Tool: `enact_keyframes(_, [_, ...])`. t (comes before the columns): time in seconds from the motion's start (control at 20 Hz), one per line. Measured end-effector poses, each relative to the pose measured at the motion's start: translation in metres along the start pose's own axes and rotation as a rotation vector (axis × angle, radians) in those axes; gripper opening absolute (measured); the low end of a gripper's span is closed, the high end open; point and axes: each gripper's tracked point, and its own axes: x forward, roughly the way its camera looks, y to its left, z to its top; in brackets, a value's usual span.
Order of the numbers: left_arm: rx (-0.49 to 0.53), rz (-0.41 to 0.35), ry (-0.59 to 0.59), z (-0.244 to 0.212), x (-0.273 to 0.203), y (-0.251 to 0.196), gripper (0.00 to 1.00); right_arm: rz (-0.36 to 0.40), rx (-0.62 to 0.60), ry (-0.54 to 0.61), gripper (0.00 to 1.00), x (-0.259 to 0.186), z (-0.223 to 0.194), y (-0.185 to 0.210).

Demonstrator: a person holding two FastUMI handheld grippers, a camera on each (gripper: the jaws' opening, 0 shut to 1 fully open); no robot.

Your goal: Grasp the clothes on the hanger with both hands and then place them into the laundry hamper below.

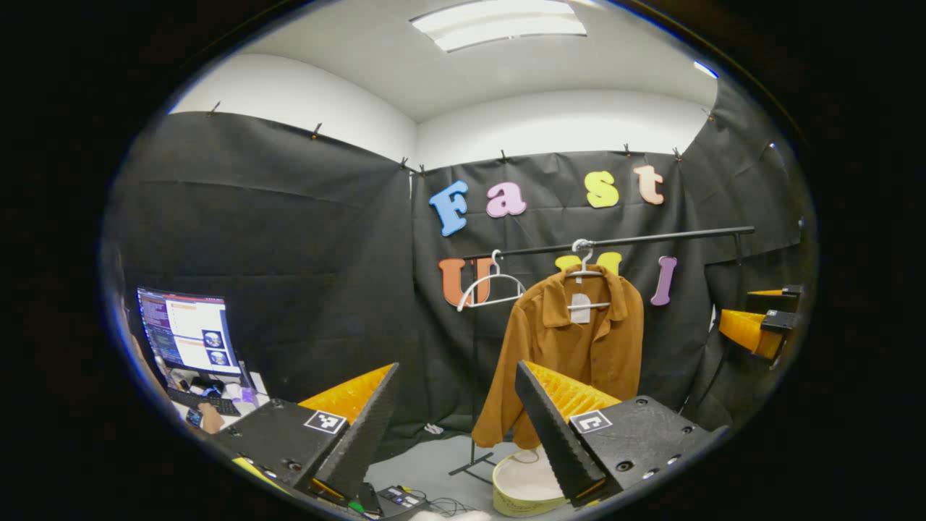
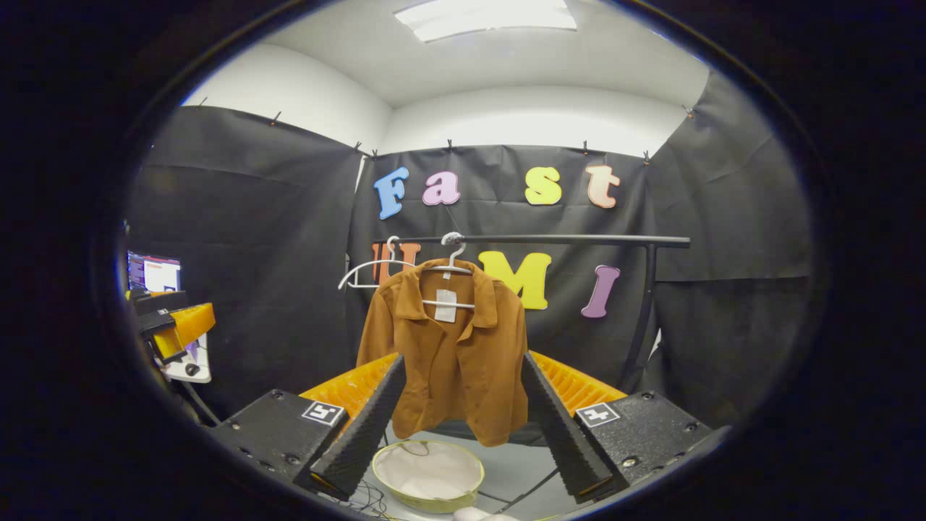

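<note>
I am holding both grippers well short of a brown shirt (image 2: 452,354), which is hanging on a white hanger (image 2: 448,271) from a black rail (image 2: 550,239). My left gripper (image 1: 456,427) is spread wide, gripping nothing; my right gripper (image 2: 459,427) is likewise spread wide with nothing between its fingers. A round laundry hamper (image 2: 428,474) is sitting on the floor directly below the shirt. An empty white hanger (image 1: 489,284) is hanging beside it.
</note>
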Motion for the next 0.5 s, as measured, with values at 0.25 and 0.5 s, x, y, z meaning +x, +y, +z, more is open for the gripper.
enact_keyframes(0.25, [-0.028, -0.068, -0.020, -0.007, 0.061, -0.054, 1.00, -0.004, 0.020, 0.013, 1.00, 0.064, -0.012, -0.022])
enact_keyframes(0.5, [-0.061, -0.151, -0.030, -0.016, 0.136, -0.120, 1.00, 0.023, 0.043, 0.026, 1.00, 0.153, -0.022, -0.040])
